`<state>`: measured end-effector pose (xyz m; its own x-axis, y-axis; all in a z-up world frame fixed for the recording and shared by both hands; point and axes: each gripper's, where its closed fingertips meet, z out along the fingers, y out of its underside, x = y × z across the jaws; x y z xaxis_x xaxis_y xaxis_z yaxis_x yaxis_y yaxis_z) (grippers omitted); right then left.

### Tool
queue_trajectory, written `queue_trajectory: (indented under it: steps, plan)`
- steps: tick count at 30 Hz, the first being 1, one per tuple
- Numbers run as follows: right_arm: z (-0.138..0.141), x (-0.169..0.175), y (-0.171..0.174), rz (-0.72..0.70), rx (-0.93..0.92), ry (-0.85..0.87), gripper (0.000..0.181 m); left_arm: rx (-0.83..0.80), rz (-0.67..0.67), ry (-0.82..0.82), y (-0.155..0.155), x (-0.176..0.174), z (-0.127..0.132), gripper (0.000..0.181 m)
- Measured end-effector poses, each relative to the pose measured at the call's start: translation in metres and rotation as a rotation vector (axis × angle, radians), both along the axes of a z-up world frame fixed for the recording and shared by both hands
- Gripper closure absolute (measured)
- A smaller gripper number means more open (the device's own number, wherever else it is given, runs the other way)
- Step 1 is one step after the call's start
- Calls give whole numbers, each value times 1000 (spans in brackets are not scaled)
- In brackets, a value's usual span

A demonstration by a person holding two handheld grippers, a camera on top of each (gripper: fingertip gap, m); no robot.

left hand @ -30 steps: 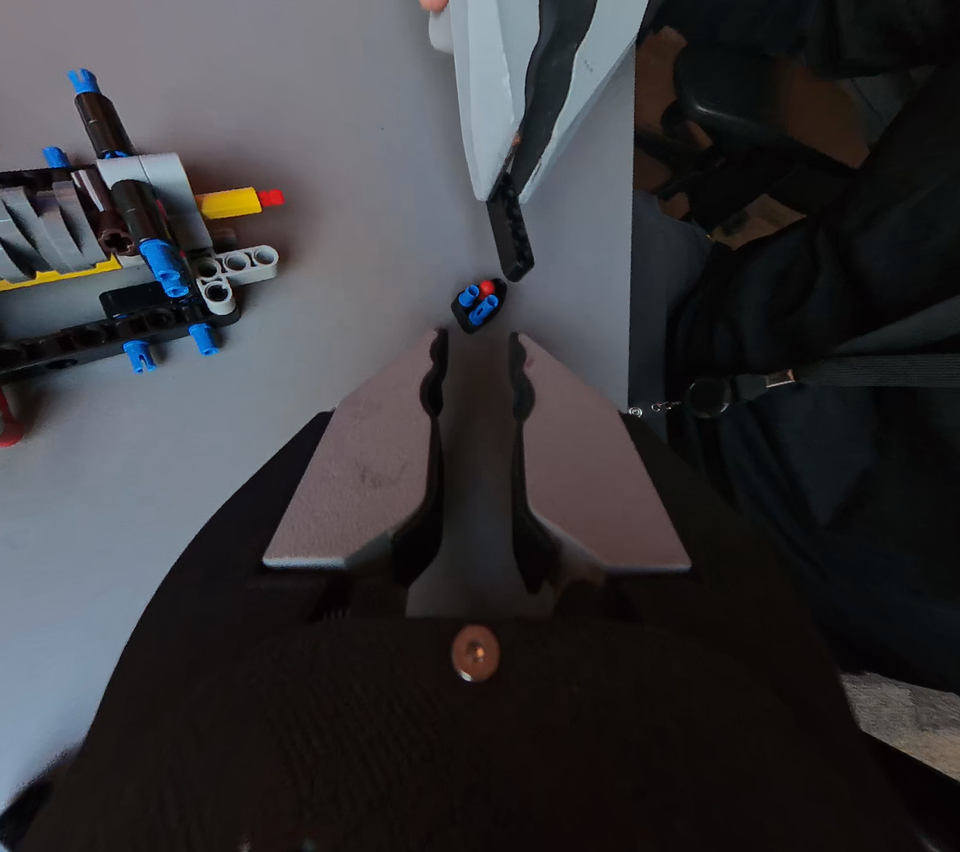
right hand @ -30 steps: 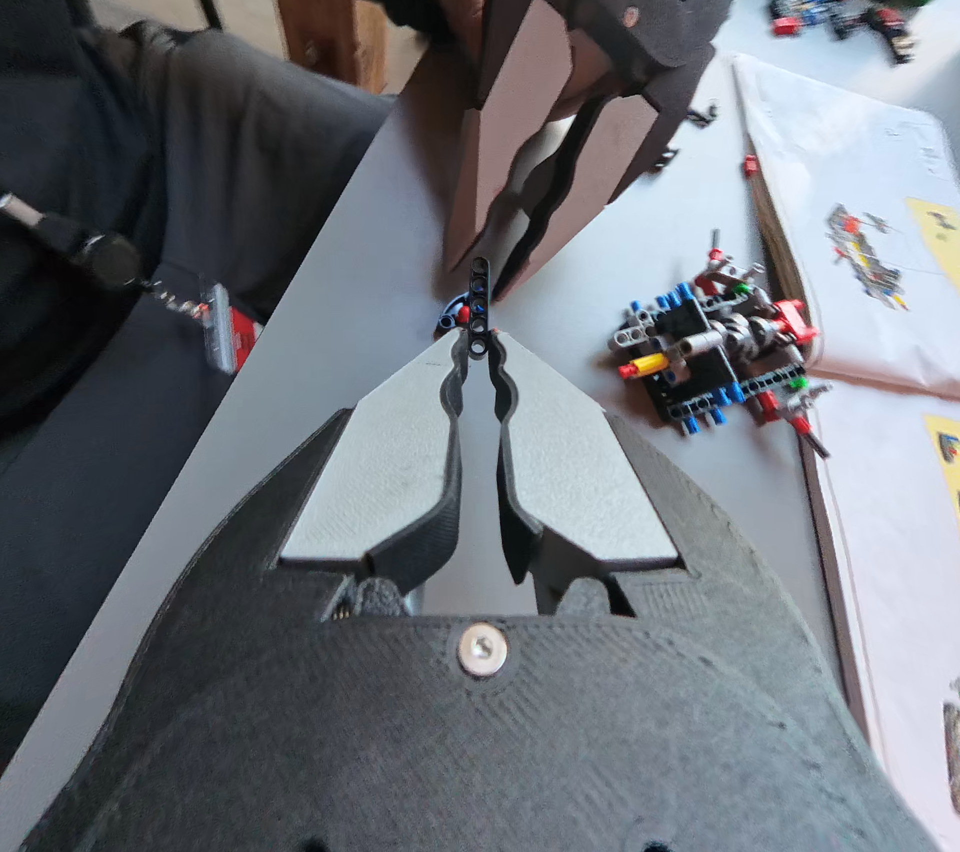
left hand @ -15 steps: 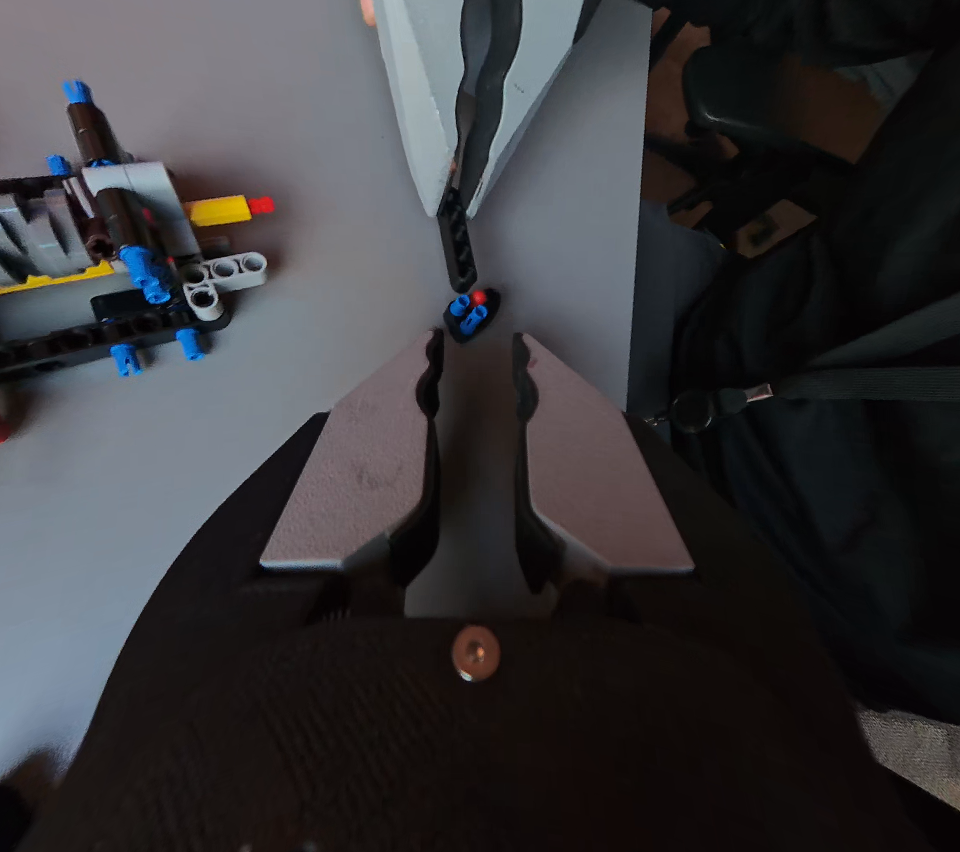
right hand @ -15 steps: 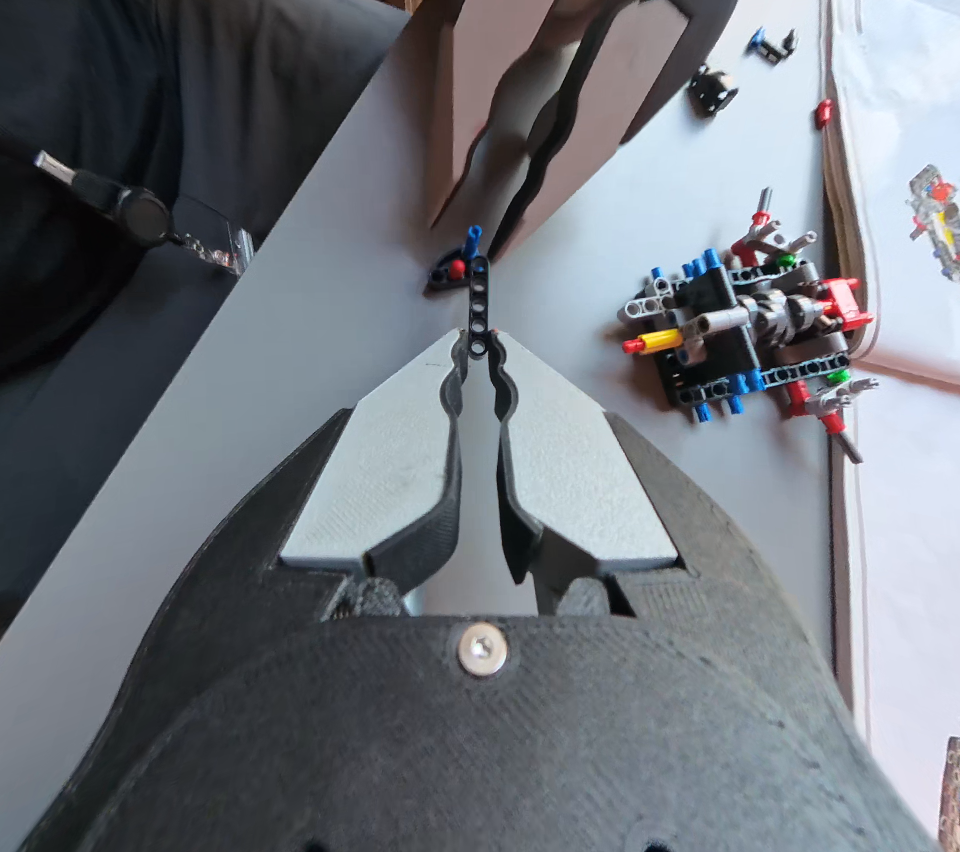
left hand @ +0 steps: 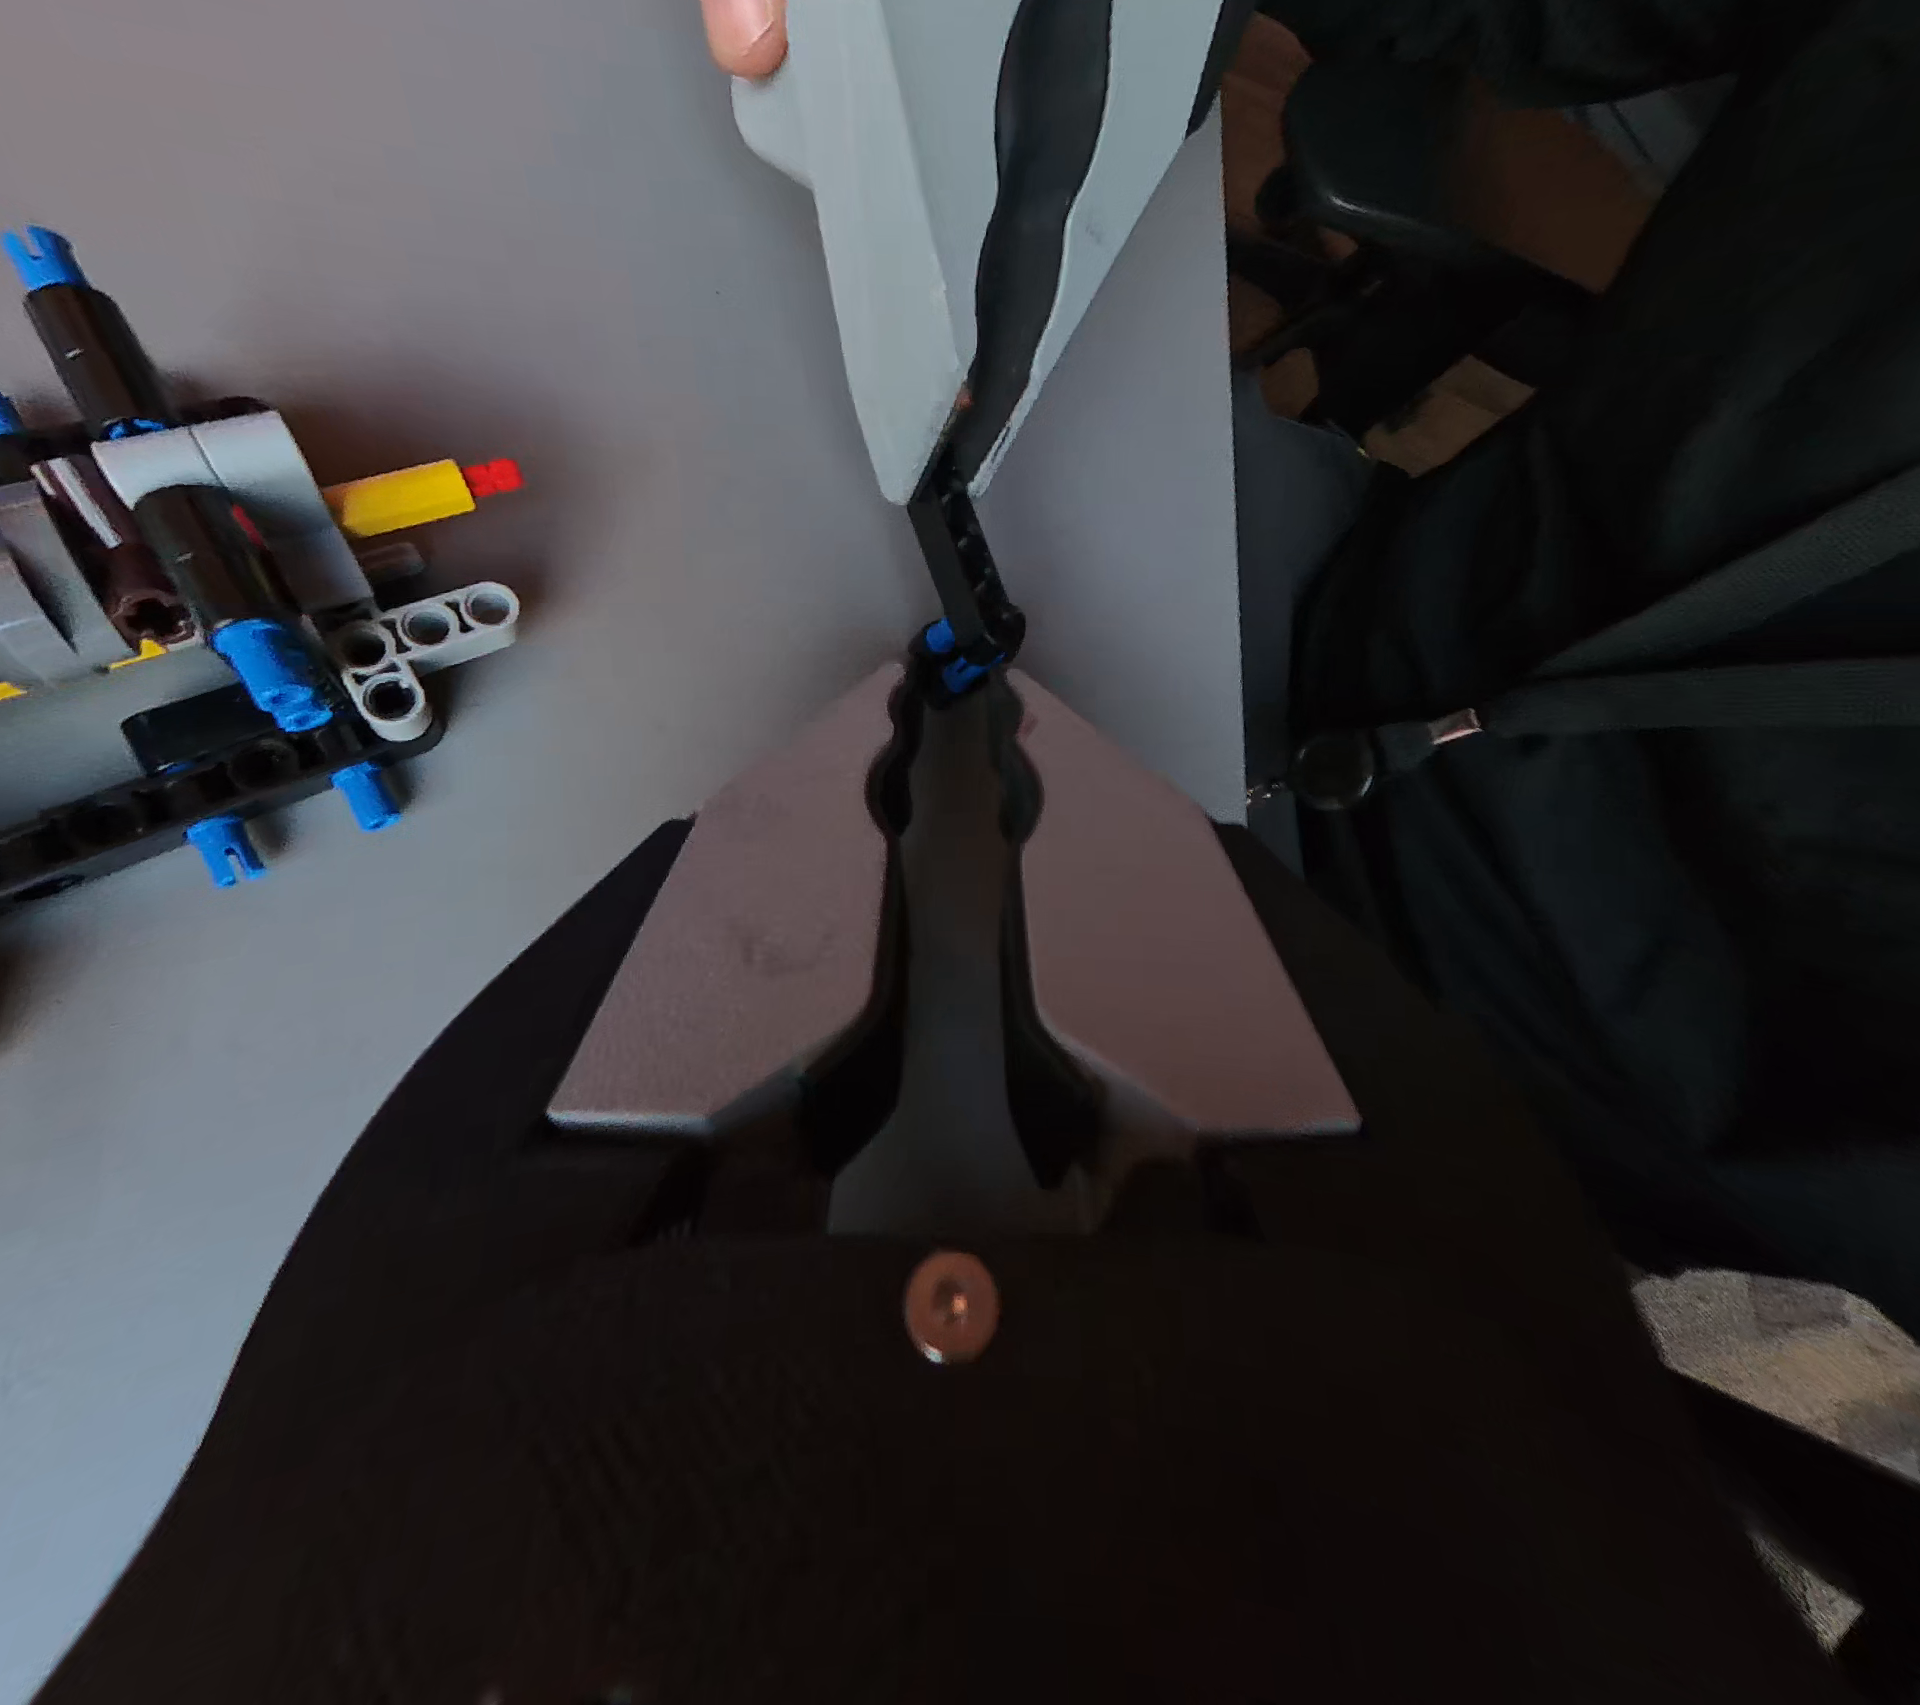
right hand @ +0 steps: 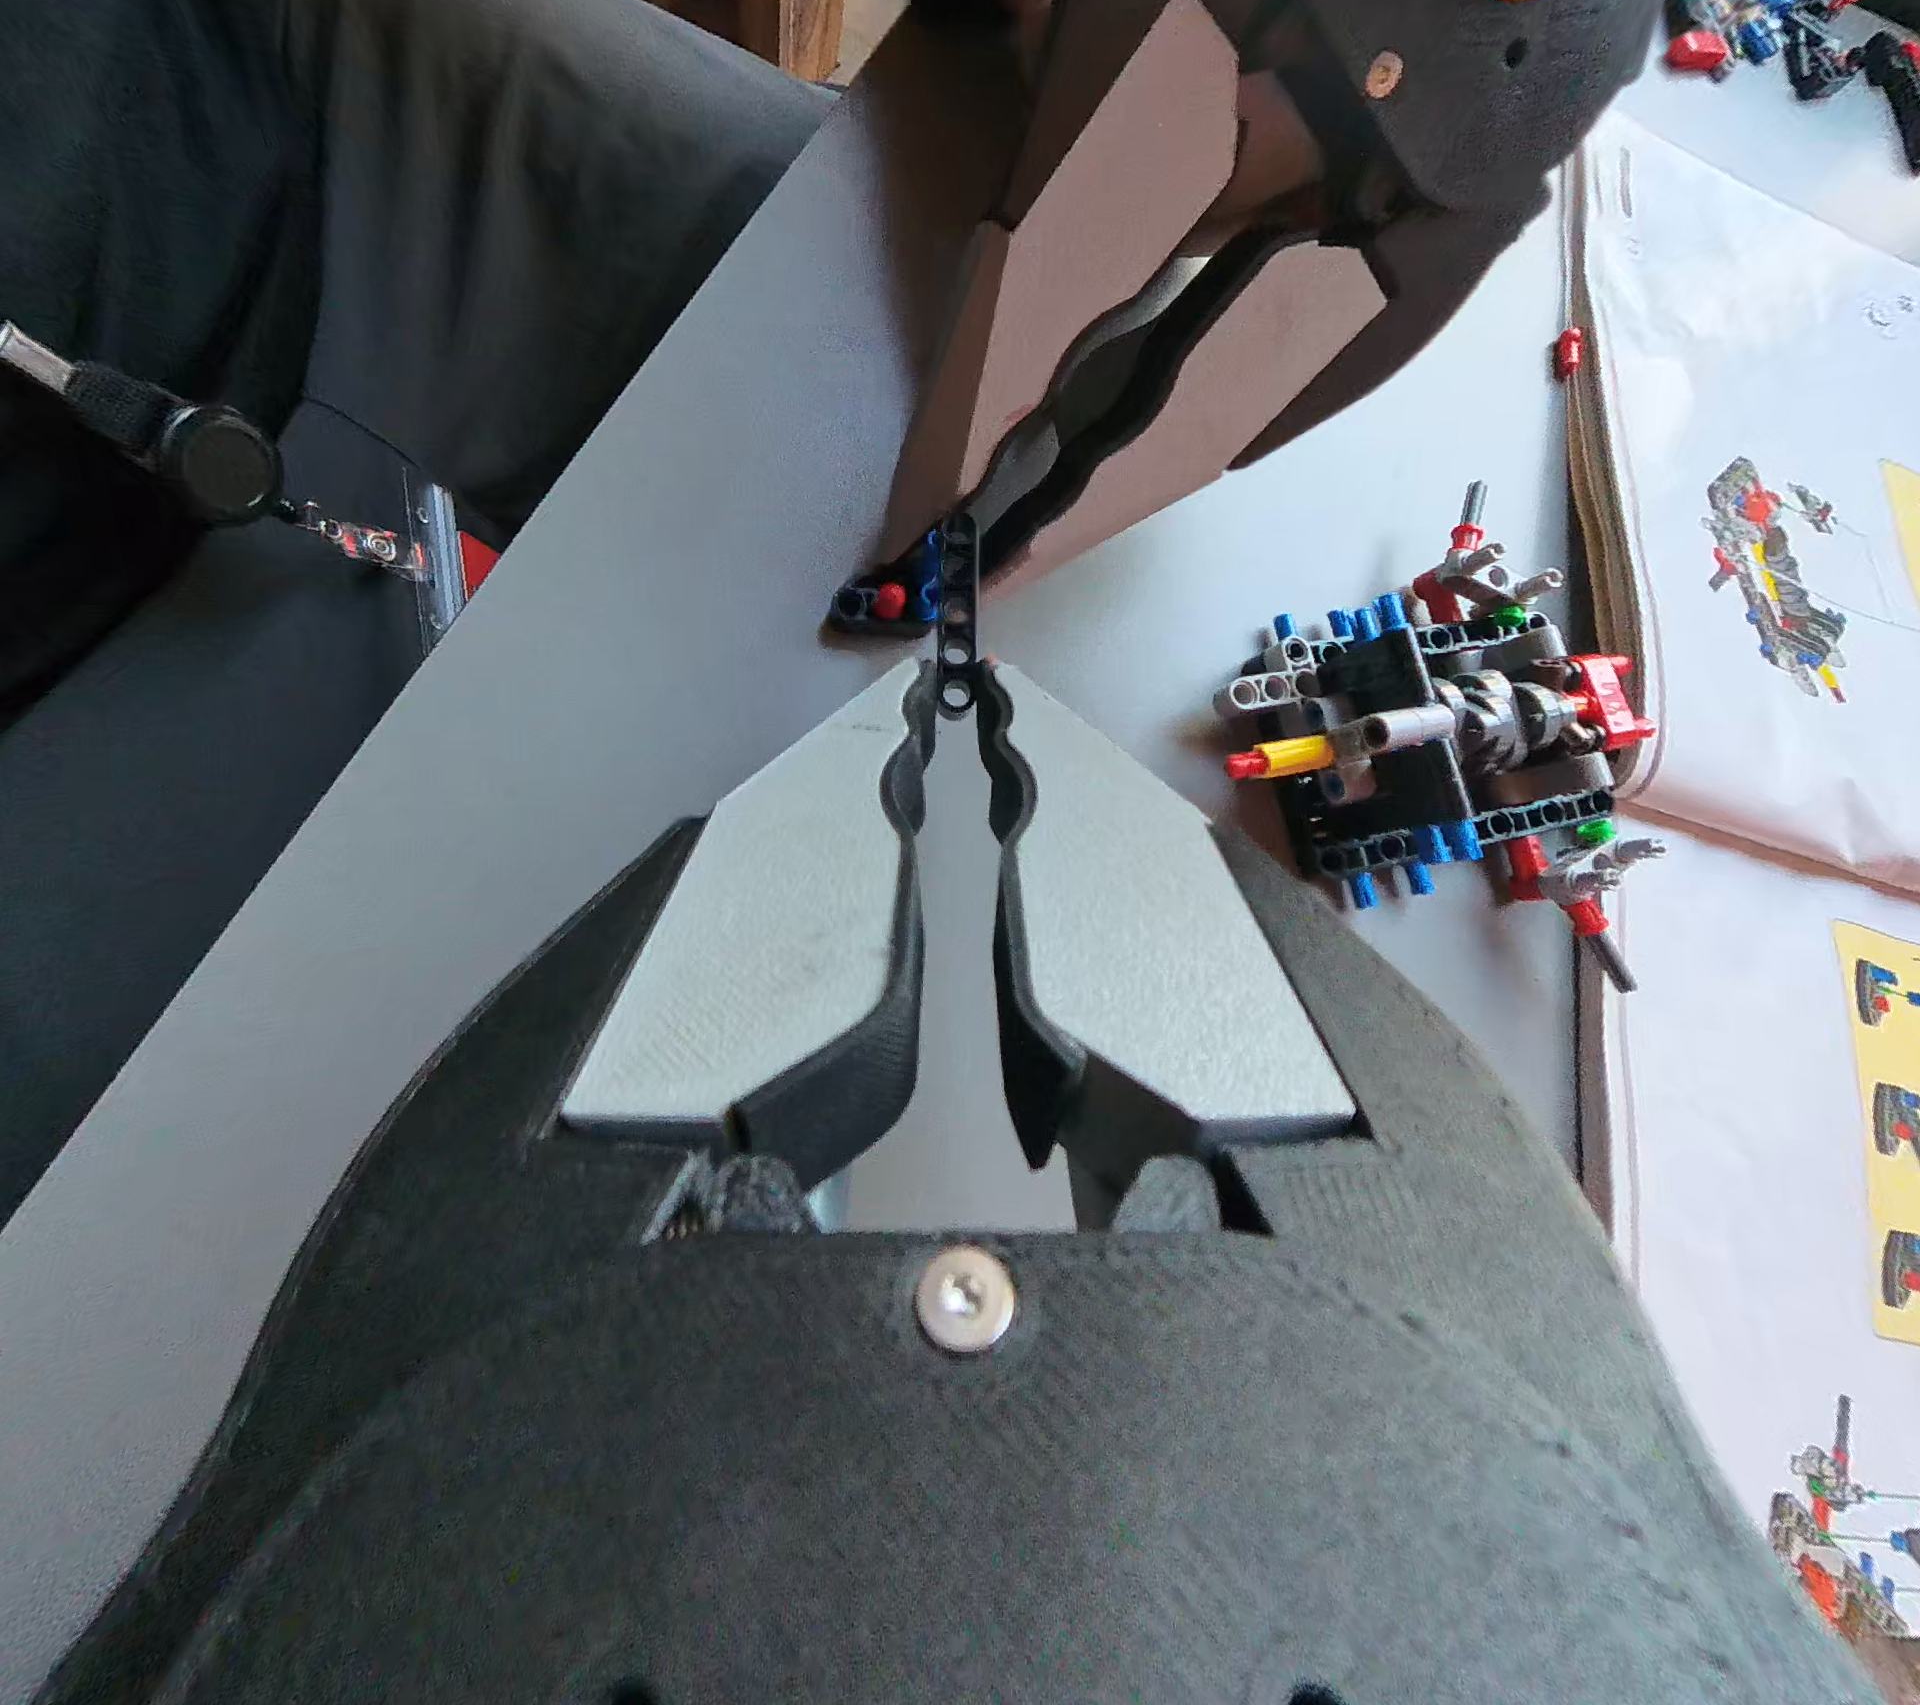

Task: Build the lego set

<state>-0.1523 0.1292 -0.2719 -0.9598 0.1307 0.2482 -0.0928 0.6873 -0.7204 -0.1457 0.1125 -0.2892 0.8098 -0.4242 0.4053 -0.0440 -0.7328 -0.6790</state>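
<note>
Right gripper (right hand: 956, 679) is bringing a black beam (right hand: 956, 606) onto a small pin piece (right hand: 883, 601).
Its jaws are pinching the beam, long axis pointing straight ahead; the left gripper (left hand: 956, 689) is bracketing the piece on the surface (right hand: 623, 720), jaws narrowly spread, grip unclear.

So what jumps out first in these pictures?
Two tongs meet tip to tip at the grey table's near edge: the right tongs pinch a thin black holed beam against a small black piece with blue and red pins. Beside the instruction booklet sits a colourful half-built model.
</note>
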Motion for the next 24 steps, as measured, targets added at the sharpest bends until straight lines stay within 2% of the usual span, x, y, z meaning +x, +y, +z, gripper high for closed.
queue_trajectory:
  steps: [5,10,24]
  plan:
    - [2,0,2,-3,-4,6,176,10,-6,-3,0,-1,1,176]
    - [0,2,2,-6,1,-10,176,12,-2,13,0,-2,0,168]
    - [1,2,5,-16,-2,-5,176,10,6,2,-1,-3,1,168]
